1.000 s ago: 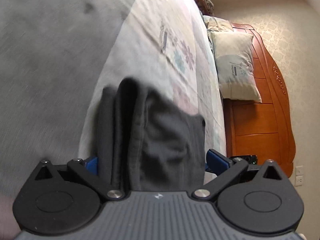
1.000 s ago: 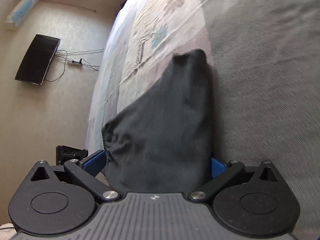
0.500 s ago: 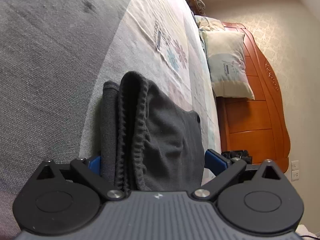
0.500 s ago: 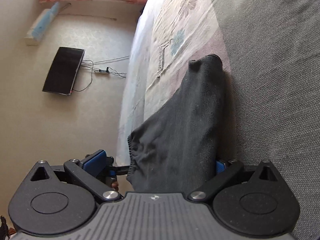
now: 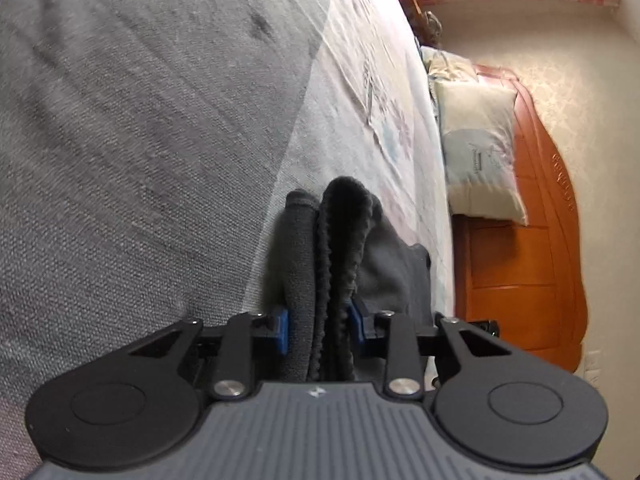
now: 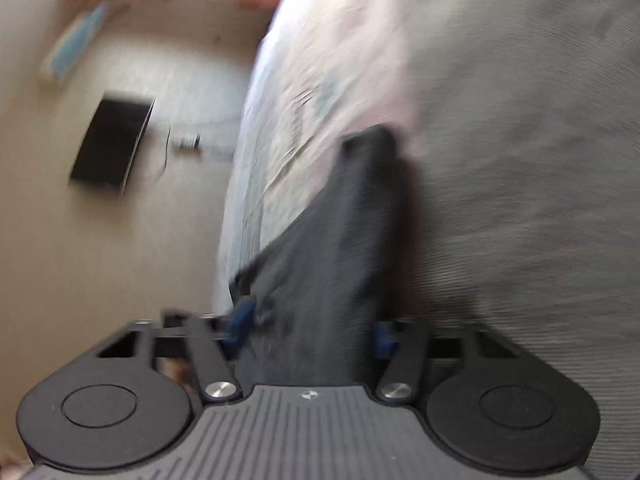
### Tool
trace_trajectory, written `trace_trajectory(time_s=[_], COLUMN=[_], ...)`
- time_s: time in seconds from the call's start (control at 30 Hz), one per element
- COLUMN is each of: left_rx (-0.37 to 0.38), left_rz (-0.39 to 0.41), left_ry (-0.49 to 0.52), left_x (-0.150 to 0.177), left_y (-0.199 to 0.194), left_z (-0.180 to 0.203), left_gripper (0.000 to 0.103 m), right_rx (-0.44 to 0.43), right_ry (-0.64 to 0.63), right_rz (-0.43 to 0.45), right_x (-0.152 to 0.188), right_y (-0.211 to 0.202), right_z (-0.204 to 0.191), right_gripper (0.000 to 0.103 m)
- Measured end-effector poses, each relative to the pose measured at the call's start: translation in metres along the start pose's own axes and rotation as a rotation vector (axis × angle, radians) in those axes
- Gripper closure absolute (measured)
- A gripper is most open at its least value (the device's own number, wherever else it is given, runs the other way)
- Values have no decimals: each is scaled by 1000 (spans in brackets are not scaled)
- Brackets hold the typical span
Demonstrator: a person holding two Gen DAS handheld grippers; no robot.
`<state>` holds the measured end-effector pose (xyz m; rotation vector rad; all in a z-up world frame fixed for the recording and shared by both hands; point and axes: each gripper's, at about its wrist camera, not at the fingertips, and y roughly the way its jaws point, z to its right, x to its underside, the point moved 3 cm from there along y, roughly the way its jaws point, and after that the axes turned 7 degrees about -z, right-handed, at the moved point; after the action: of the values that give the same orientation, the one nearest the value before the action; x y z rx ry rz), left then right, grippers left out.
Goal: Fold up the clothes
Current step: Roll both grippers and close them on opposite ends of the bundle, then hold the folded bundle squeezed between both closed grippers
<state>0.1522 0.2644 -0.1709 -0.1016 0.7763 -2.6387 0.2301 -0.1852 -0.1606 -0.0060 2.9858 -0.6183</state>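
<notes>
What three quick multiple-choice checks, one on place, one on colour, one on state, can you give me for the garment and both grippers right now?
1. Where does the pillow rest?
A. against the wooden headboard
B. on the floor
C. on the grey sheet

2. What colour is the garment?
A. white
B. dark grey
C. red

3. How is the left gripper?
A. wide open
B. shut on nothing
C. shut on the garment

Answers: 1 A, the pillow leans on the orange-brown board at the bed's head. 2 B, the cloth looks charcoal in both views. 3 C, the blue pads press the bunched folds from both sides; the right gripper grips the garment too.
</notes>
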Motion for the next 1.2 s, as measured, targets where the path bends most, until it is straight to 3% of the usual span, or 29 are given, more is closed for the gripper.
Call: trace_trajectory(time_s=[0.03, 0.27, 0.87, 1.17, 1.2], left_rx=[-12, 7, 38, 18, 13], left_rz=[-3, -32, -89, -96, -90], left_ry=[8, -3, -15, 14, 16], left_x=[-1, -3, -19, -4, -5], left_y=[2, 4, 19, 11, 12], left_z=[3, 5, 7, 9, 9], left_gripper=[71, 71, 66, 67, 69], right_rx=[1, 6, -50, -68, -59], right_ry=[12, 87, 86, 80, 74], right_rz=[7, 53, -5, -57, -58], right_x=[0, 1, -3, 8, 9], right_y=[-1, -9, 13, 5, 6], right_z=[3, 24, 22, 24, 23], right_gripper=[92, 87, 84, 85, 89])
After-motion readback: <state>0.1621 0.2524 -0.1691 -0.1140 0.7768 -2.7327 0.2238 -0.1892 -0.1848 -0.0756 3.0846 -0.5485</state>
